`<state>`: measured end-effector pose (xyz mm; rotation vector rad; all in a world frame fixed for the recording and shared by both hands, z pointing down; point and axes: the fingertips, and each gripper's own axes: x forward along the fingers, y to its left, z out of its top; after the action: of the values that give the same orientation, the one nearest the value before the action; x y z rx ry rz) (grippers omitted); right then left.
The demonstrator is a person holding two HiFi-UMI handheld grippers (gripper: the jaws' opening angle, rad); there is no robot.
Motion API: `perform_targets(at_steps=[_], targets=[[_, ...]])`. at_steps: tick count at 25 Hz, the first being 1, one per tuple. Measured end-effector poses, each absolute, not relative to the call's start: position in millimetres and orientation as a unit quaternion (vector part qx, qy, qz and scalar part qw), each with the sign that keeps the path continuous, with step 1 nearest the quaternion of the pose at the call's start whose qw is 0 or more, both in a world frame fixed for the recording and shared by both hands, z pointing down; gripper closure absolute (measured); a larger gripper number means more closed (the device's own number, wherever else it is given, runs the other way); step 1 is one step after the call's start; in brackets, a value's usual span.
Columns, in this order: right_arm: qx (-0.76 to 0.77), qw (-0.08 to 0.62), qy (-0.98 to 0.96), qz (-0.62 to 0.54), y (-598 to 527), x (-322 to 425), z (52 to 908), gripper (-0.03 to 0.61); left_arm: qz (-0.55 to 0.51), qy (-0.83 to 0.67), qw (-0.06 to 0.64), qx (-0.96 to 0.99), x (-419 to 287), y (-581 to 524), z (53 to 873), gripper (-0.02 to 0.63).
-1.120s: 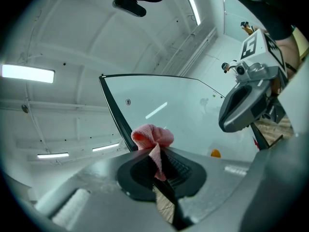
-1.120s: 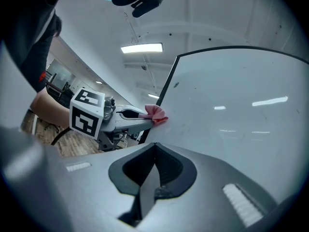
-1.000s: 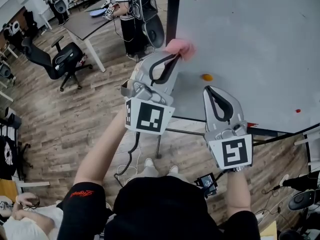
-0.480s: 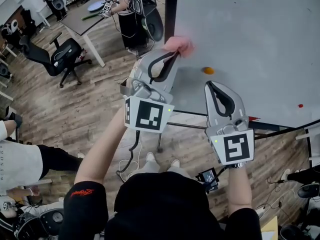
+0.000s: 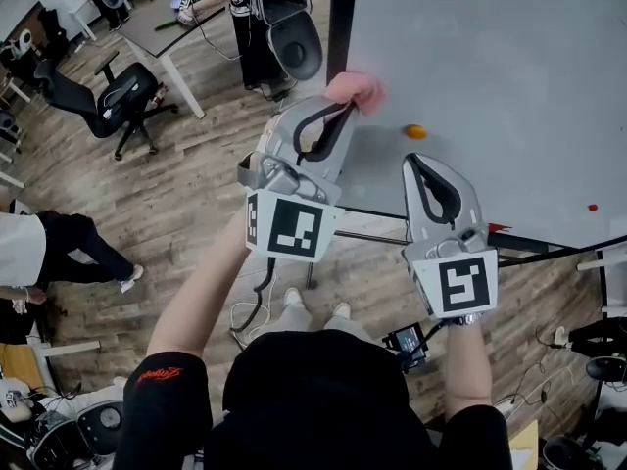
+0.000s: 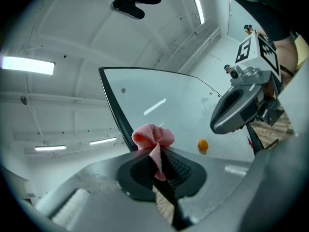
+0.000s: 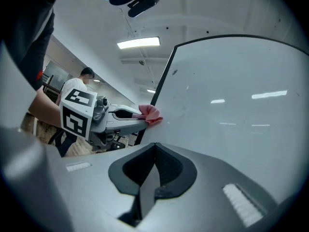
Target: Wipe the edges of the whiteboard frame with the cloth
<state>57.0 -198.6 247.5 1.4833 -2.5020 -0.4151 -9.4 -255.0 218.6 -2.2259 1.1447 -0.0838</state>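
Your left tongs have barely shifted in the last second and still keep the pink cloth at the left side of the whiteboard. At the left of the head view, a person in a white top has walked in over the wooden floor.

The left gripper view shows the grip plainly: the jaws are closed on a tail of the cloth, and the bunched part stands out past the tips, just beside the dark frame.

Only the right gripper view shows this from the side. There the cloth sits at the board's face, just right of the frame's upright edge, though you cannot tell whether it touches that edge.

Your right tongs have their jaws together with nothing between them. In the head view they hang low over the board, below the orange magnet and apart from the cloth. Only the head view shows the office chair.
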Motion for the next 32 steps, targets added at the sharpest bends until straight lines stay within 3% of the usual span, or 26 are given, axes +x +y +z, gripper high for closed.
perform_targets(at_steps=[32], targets=[[0.494,0.110,-0.856,-0.101,-210,56,289,0.577,-0.054,0.437,0.277,-0.854,-8,-255,270,0.597]])
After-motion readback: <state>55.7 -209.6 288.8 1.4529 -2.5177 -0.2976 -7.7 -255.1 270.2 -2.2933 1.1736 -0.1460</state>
